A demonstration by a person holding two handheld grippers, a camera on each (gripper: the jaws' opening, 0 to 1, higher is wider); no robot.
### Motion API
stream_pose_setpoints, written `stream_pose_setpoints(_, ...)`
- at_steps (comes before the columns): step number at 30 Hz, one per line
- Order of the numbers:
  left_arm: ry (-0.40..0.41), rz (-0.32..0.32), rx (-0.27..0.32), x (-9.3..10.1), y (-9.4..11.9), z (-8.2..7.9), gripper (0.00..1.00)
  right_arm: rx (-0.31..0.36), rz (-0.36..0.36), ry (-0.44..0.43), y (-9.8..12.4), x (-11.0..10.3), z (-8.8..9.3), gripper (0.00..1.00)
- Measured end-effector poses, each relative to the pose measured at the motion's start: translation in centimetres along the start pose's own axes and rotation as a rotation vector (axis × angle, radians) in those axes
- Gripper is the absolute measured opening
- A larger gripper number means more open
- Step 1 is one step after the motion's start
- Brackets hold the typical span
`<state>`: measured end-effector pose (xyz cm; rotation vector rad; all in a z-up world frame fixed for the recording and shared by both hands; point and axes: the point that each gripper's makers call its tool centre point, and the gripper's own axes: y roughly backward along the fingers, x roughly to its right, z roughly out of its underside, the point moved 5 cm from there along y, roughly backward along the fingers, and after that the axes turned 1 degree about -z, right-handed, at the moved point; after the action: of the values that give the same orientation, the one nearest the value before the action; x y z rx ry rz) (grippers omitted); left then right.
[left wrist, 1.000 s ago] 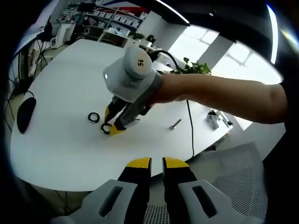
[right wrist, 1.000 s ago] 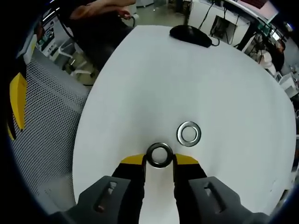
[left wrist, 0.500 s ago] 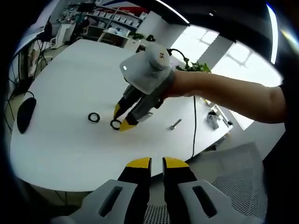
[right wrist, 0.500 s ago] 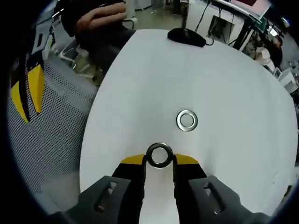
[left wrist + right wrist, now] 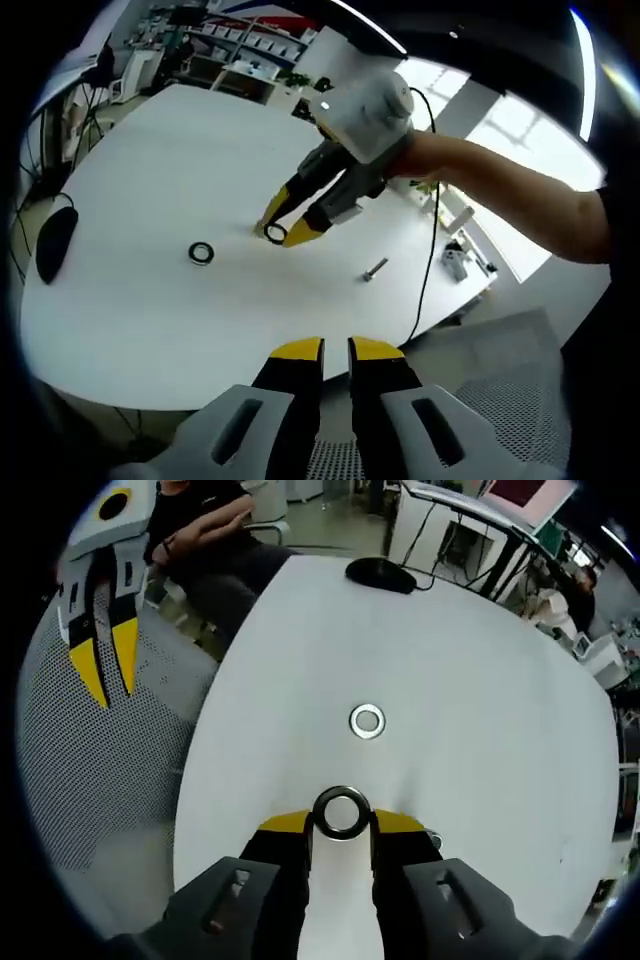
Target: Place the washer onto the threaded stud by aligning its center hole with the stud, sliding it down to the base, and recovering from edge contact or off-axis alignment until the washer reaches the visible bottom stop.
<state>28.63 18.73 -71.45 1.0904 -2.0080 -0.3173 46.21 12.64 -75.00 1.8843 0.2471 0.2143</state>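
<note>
Right gripper [image 5: 341,823] pinches washer [image 5: 341,813] by rim; thin, stiff, slick metal. Left gripper [image 5: 335,348] pressed together off table [image 5: 130,180] edge.

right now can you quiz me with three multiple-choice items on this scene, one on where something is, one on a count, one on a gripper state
1. Where is the black computer mouse?
A. on the white round table
B. on the floor
C. in a gripper

2. How many shiny metal washers show in the right gripper view?
A. one
B. two
C. four

3. What is the right gripper doing?
A. open and empty
B. shut on a washer
C. shut on the mouse

Answers: 1 A, the mouse lies near the table's edge. 2 B, the held washer and the loose washer. 3 B, the yellow-tipped jaws pinch the ring's sides.
</note>
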Motion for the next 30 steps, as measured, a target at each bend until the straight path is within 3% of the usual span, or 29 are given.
stream_pose_setpoints(11,0.002,0.000,0.002,0.0,0.0,0.0,0.07,-0.041,0.035,0.022,2.3,1.7,0.6,0.24)
stream_pose_setpoints(16,0.008,-0.003,0.006,0.0,0.1,0.0,0.07,-0.030,0.064,0.007,3.0,2.8,0.6,0.24)
stream_pose_setpoints(30,0.004,0.001,0.000,0.0,0.0,0.0,0.07,-0.078,0.103,-0.034,1.7,4.7,1.4,0.24)
